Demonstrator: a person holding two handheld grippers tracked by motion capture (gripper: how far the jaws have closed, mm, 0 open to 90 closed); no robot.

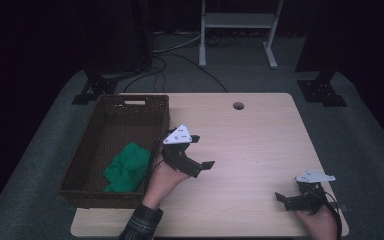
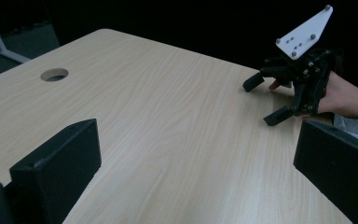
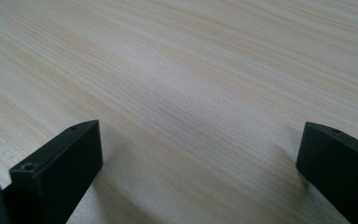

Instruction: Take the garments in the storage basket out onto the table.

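Note:
A green cloth (image 1: 128, 167) lies crumpled inside a brown wicker basket (image 1: 111, 104) on the left part of the light wood table (image 1: 250, 145). Just right of the basket, my left gripper (image 1: 202, 151) is held above the table, open and empty, pointing right. In its own view the left gripper (image 2: 196, 168) has its jaws wide apart over bare wood. My right gripper (image 1: 282, 200) rests near the table's front right corner, open, pointing left. The left gripper view shows the right gripper (image 2: 262, 101) farther off. The right gripper (image 3: 198, 158) in its own view holds nothing over the tabletop.
A round cable hole (image 1: 238, 105) sits near the table's far edge. Behind the table stand a white metal frame (image 1: 240, 22) and black stands (image 1: 322, 87), with cables (image 1: 180, 55) on the grey floor. The table's right edge lies close to my right hand.

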